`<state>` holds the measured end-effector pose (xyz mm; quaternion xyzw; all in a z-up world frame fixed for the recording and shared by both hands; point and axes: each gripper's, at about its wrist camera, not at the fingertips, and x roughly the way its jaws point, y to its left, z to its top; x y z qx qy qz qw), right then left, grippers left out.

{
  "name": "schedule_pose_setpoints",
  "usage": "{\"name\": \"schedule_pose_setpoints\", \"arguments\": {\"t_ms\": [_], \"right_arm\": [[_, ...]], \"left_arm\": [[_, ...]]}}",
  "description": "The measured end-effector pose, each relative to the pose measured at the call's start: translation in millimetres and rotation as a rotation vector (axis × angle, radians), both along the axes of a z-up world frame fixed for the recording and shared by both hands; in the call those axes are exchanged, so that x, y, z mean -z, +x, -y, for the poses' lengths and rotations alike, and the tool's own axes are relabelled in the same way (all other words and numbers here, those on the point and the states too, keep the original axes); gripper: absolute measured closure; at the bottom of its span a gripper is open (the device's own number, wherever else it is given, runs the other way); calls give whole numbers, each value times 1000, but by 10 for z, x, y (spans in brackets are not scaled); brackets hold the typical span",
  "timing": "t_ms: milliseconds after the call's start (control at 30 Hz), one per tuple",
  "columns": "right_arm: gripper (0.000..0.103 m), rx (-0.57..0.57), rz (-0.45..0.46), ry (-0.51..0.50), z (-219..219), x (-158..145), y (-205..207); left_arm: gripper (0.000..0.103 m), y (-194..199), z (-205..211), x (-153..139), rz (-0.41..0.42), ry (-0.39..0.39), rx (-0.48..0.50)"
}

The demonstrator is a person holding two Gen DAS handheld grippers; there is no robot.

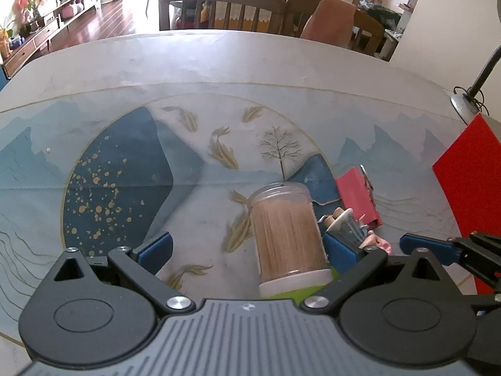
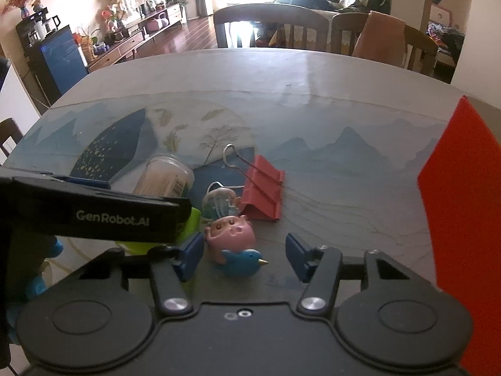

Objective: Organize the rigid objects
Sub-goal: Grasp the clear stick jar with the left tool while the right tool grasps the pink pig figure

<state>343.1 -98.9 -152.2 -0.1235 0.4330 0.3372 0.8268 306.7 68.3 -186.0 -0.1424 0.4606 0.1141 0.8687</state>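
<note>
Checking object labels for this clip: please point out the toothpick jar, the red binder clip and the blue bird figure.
toothpick jar (image 1: 286, 235): left wrist view, on its clear side wall, over the toothpicks.
red binder clip (image 2: 264, 192): right wrist view, on its red body.
blue bird figure (image 2: 241, 263): right wrist view, on its blue body, behind the beak.

Left claw (image 1: 247, 250) held wide open, angled down at surface. Right claw (image 2: 244, 255) half open, tilted down, pads apart.

One toothpick jar (image 1: 289, 235), one red binder clip (image 2: 264, 189), two toy figures (image 2: 231, 230).
</note>
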Motion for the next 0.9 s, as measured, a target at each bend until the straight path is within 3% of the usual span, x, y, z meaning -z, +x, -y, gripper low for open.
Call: {"name": "schedule_pose_setpoints", "arguments": {"t_ms": [100,300,433,633,900], "right_arm": [[53,-9,-5,1,-38,19,9],[61,-18,-5,0,-88,32,9],[64,-19,-5,1,-98,17,2],[70,-29,5,-14,-126,-27,-36],[71,-10,3,14,-53,-183,-148]], "left_arm": [[7,0,-15,-7,6,-16,-3],[42,3,5,-72,23,-21,12],[57,1,37,-104,27,-10,34],[58,-38,31,-114,27,-15,41],[59,-179,-43,-132,22,-67,21]]}}
